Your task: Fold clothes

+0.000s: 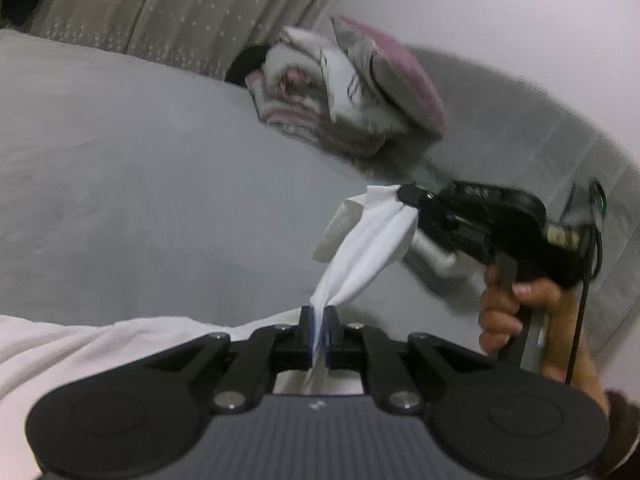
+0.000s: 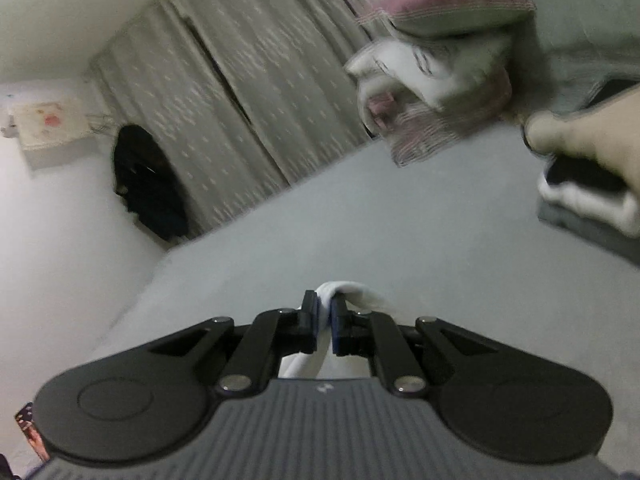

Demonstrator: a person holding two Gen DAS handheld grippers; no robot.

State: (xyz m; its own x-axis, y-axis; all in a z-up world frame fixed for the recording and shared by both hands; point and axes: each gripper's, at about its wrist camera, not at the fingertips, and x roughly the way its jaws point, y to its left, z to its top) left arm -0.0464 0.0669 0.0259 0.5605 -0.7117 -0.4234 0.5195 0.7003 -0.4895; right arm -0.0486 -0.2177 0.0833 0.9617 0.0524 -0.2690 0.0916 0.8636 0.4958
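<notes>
A white garment [image 1: 360,248] is stretched in the air between both grippers above a grey bed [image 1: 140,168]. My left gripper [image 1: 319,320] is shut on one bunched edge of it, and the rest of the white cloth [image 1: 80,344] hangs low at the left. In the left wrist view the right gripper [image 1: 404,194], held by a hand [image 1: 516,312], pinches the far end of the same garment. The right wrist view shows my right gripper [image 2: 326,312] shut on a fold of the white garment [image 2: 348,290], with the grey bed [image 2: 400,220] below.
A pile of pink, white and grey clothes [image 1: 348,88] lies at the far side of the bed, also in the right wrist view as the pile [image 2: 432,80]. Patterned curtains [image 2: 240,88] hang behind. A dark bag [image 2: 148,184] sits by the white wall. A hand [image 2: 588,136] shows at the right edge.
</notes>
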